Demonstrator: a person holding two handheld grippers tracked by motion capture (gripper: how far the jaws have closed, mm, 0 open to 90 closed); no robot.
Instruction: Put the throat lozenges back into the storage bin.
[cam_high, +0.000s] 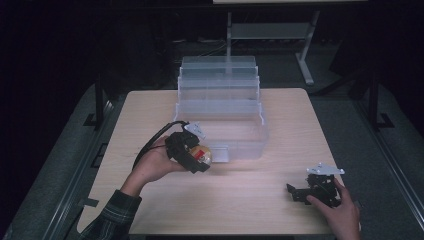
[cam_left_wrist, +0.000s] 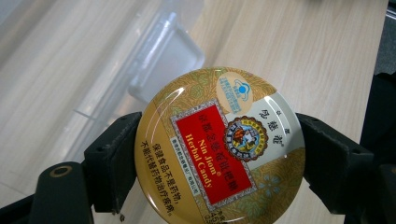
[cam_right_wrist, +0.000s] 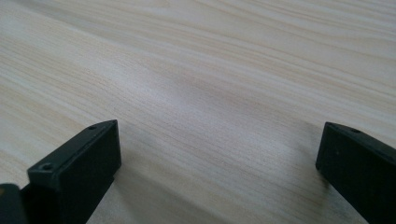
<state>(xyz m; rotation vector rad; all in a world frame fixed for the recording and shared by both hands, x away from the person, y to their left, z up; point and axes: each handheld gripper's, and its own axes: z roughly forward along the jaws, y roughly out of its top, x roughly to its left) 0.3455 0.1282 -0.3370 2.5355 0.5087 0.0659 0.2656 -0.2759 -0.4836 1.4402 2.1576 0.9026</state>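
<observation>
High view first, from the left: a person's left hand (cam_high: 152, 167), in a dark plaid sleeve (cam_high: 112, 215), holds the left gripper (cam_high: 196, 161) above the left half of the pale wooden worktop (cam_high: 250, 200), roughly midway between its near and far edges. A black cable (cam_high: 150, 142) loops from that gripper back toward the left edge. Its jaws are clamped on a round candy tin (cam_high: 202, 155), gold with a red label, which hangs just in front of the near wall of a clear plastic storage box (cam_high: 220, 110). The box stands at the middle of the far edge, and its tiered lid is swung open toward the back.

Left gripper view: the tin (cam_left_wrist: 219, 149) sits squarely between the two black jaws, one pressing its rim on each side, lid facing the camera. Its red panel reads "Nin Jiom Herbal Candy", with Chinese text and a round emblem beside it. Behind the tin lie the box's clear latch (cam_left_wrist: 166, 60) and bare wood.

Farther right in the high view, the person's right hand (cam_high: 340, 212) holds the right gripper (cam_high: 295, 192) low at the near right corner of the worktop, jaws pointing left, with a grey plate (cam_high: 325, 170) on top.

Right gripper view: the right gripper (cam_right_wrist: 219, 163) has its two black jaws spread wide apart, with bare wood grain between them and nothing in their grasp.
</observation>
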